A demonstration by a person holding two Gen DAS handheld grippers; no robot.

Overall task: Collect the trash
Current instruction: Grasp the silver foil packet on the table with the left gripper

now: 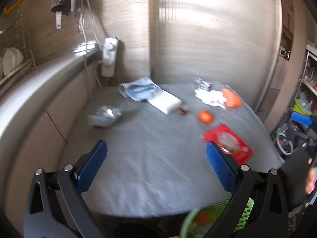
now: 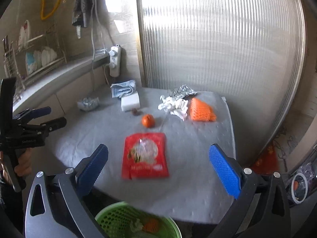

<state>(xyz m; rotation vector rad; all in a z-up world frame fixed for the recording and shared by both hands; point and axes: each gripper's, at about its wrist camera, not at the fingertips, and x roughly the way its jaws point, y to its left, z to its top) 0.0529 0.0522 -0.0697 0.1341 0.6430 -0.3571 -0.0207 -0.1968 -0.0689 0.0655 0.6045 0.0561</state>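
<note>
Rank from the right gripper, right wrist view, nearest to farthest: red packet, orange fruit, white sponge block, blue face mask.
From the right gripper, open over the table's near edge:
1. Red packet, between its fingers on the gray cloth.
2. Orange fruit, just beyond the packet.
3. White sponge block, farther, left of centre.
4. Blue face mask, at the back wall.

I see bright daylight coming through a ribbed translucent panel behind the grey-covered table. On the left, a dish rack with plates sits on a counter, and a white power strip hangs on the wall.
</note>
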